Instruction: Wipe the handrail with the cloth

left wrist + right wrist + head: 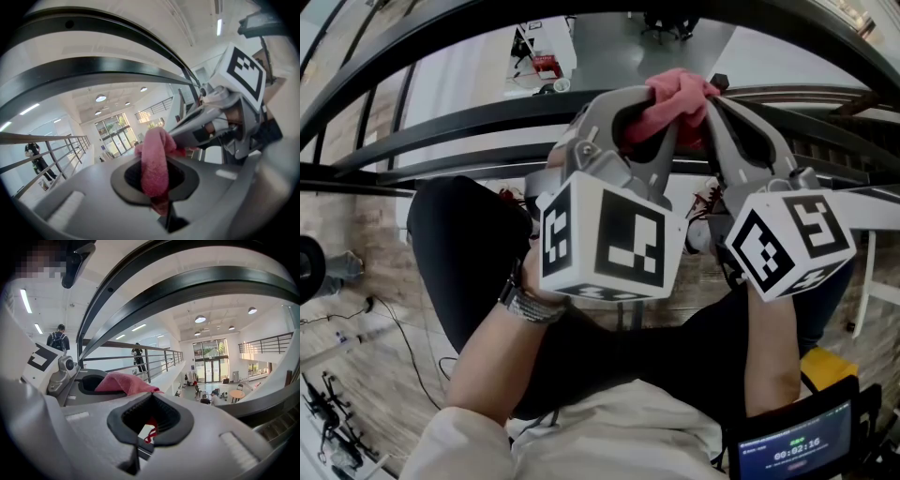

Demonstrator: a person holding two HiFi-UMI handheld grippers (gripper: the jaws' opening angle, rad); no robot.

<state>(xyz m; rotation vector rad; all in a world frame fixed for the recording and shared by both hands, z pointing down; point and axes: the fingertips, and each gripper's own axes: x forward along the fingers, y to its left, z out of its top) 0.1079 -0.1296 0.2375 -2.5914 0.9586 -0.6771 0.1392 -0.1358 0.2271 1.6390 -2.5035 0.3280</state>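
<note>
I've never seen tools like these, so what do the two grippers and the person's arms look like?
The left gripper and right gripper are smooth light grey plastic, each with two curved jaws rimmed by black ridged pads. Each carries a white cube with black square markers. The forearms are bare of sleeves; a band sits on the left wrist, and the top is cream.

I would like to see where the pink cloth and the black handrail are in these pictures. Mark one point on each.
pink cloth point(680, 94), head view, on the bunched fold at its top.
handrail point(93, 70), left gripper view, on the middle of the broad dark bar.
</note>
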